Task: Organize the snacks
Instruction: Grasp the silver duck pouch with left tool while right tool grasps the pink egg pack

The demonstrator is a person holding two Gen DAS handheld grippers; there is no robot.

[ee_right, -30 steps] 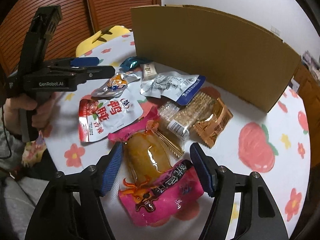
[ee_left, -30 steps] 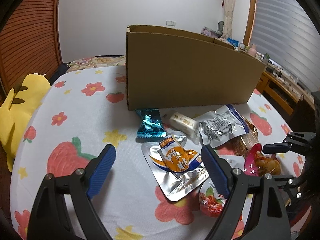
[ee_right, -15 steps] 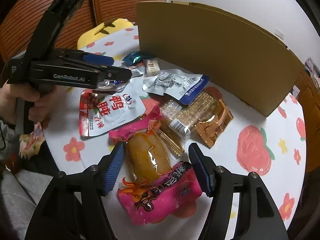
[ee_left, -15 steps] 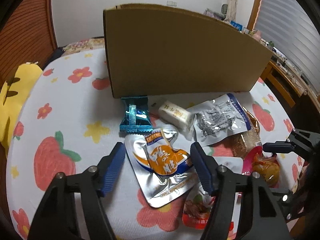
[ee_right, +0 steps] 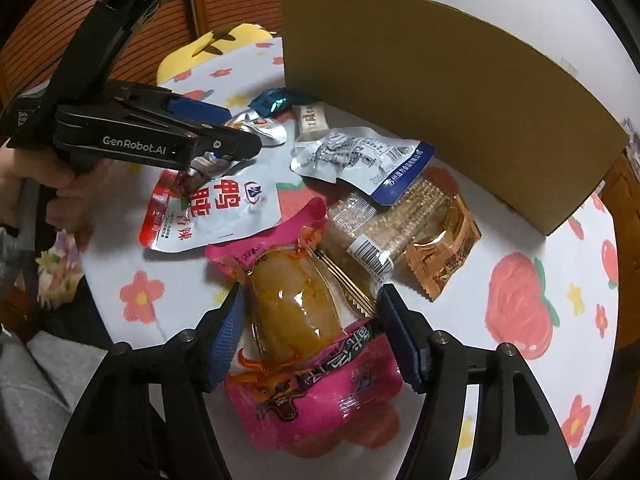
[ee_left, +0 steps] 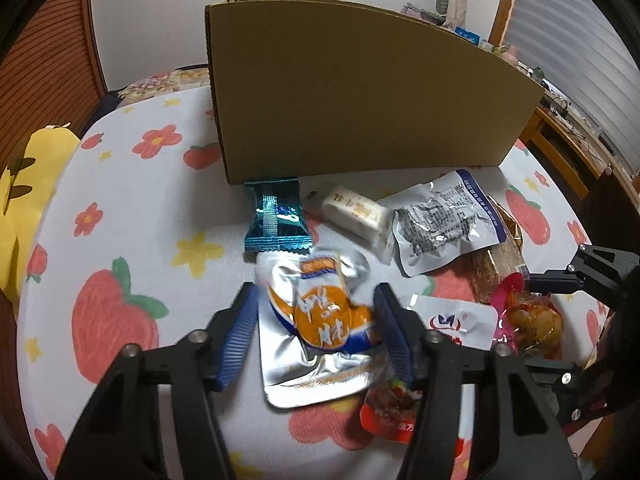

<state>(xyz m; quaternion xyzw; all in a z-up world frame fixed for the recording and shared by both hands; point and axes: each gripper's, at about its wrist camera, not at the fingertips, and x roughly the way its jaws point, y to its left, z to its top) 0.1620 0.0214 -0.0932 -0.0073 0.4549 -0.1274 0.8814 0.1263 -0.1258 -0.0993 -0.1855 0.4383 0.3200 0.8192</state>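
L claw [ee_left: 314,328] has come down over the silver-orange pouch [ee_left: 320,332], jaws just been closing, not yet pinching. Cardboard box [ee_left: 360,96] at back of surface [ee_left: 120,208]. R claw [ee_right: 310,340] apart astride pink pouch [ee_right: 312,364]. Risk: slick foil buckles, slips out, drags red pouch [ee_left: 390,404] w/ it.

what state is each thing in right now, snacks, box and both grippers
left gripper: jaws have just been closing around the silver pouch, grip not clear
silver pouch: sealed, crumpled, flat on the table
right gripper: open, astride the pink pack
pink pack: sealed, lying flat
teal candy: wrapped, one end against the box
box: upright, inside hidden
grey pouch: sealed, lying flat
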